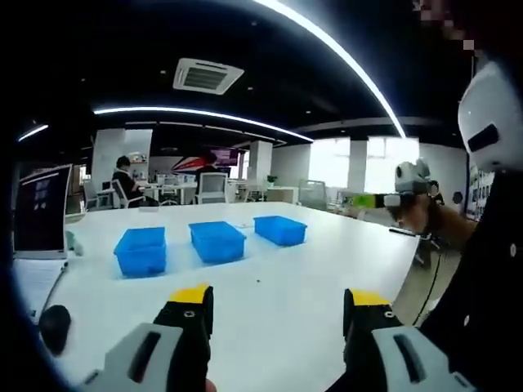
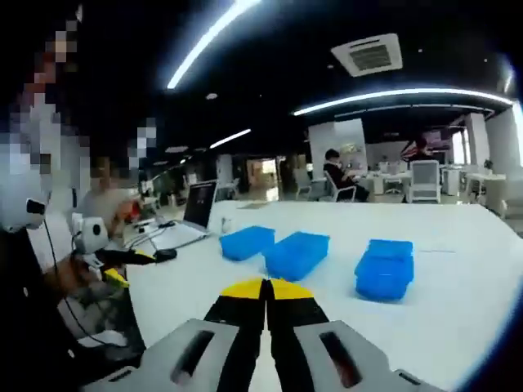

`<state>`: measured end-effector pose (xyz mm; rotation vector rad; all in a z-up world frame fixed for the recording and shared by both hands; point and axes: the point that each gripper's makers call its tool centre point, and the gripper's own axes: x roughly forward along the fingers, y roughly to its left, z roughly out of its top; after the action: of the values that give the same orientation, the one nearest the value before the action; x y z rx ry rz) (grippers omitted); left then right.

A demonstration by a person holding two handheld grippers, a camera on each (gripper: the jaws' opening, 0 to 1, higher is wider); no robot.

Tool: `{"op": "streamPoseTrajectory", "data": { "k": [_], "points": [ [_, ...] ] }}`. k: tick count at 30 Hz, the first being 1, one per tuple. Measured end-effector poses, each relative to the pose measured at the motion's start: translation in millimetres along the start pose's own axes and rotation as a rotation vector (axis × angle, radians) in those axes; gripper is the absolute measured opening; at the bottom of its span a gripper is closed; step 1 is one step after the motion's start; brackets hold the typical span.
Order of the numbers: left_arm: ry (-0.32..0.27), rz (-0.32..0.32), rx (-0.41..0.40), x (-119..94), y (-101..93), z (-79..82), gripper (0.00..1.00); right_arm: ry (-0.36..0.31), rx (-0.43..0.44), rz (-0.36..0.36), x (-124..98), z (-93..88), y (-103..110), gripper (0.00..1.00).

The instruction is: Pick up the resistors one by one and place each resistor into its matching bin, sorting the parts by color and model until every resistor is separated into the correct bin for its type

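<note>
- Left gripper (image 1: 278, 310): yellow-tipped fingers (image 1: 189, 306) spread wide apart, nothing between them; raised above the white desk (image 1: 270, 286)
- Right gripper (image 2: 265, 287): yellow-tipped fingers (image 2: 245, 290) pressed together, tips touching; whether anything is pinched between them I cannot tell
- Three blue bins in a row on the desk, near one another but apart: left bin (image 1: 140, 251), middle bin (image 1: 217, 241), right bin (image 1: 279, 229) in the left gripper view; contents hidden; resistors too small to make out
- Laptop (image 2: 194, 214) open on the desk beyond the bins in the right gripper view; a black mouse (image 1: 54, 325) near the desk edge in the left gripper view
- A seated person (image 1: 124, 181) at a far table
</note>
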<state>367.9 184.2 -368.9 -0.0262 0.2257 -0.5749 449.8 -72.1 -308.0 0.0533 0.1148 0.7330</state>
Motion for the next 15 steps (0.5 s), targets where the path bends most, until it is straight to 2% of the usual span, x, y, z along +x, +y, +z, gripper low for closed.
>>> {"op": "streamPoseTrajectory", "data": {
  "k": [4,7,12,15],
  "points": [
    [-0.003,-0.007,-0.004,1.8,-2.7,2.3,0.65,-0.075,0.004,-0.073,-10.8,10.1,-10.8,0.04],
    [-0.005,-0.009,0.002,1.9,-4.1,3.9,0.65,-0.090,0.014,-0.087,-8.6,13.8,-19.4,0.04],
    [-0.011,-0.001,0.000,-2.2,-3.7,3.7,0.65,-0.079,0.002,-0.098,-4.8,14.5,-28.0,0.04],
    [-0.014,0.008,-0.004,-4.9,-1.8,2.3,0.65,-0.064,-0.001,-0.105,-7.5,8.9,-28.2,0.04]
  ]
}}
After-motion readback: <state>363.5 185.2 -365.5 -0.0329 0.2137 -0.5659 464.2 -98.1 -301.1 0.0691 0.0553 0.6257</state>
